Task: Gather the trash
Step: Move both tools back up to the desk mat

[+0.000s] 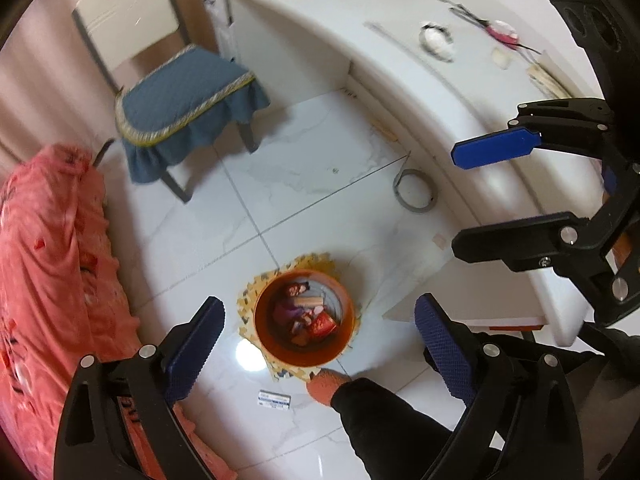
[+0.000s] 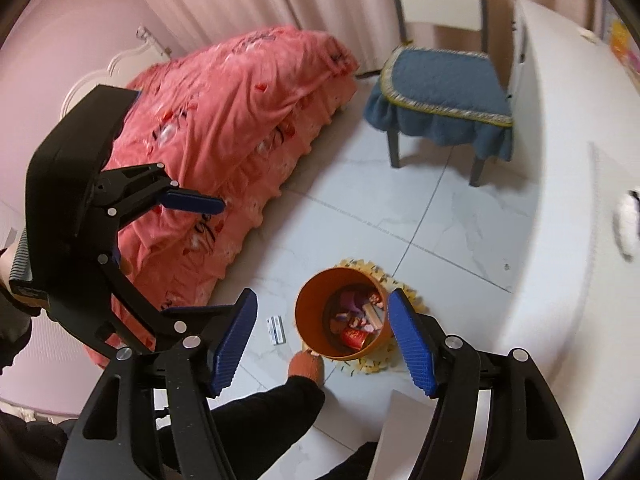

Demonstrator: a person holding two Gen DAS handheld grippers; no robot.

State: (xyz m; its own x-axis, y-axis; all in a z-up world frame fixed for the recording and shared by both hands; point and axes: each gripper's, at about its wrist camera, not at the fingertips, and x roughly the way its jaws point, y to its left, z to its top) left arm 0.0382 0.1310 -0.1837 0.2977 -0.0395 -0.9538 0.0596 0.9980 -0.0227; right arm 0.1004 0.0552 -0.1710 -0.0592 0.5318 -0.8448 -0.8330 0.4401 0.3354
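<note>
Both grippers are up high, pointing down. The left gripper [image 1: 318, 354] has its jaws spread wide with nothing in them; the right gripper [image 2: 322, 342] is also parted and empty. Far below, framed between each pair of jaws, sits the round orange plastic trash bin [image 1: 305, 322] on a yellow patterned mat [image 1: 250, 298], with wrappers [image 2: 357, 320] inside. Further out stands a blue-cushioned chair [image 1: 180, 96].

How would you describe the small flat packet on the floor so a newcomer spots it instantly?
Start at the pink-covered bed and drop to the white tiled floor beside it, where an orange bin of wrappers stands on a yellow mat. The small packet lies flat on bare tile just bed-side of the bin. It is white with dark print, the only loose item outside the bin there.
</note>
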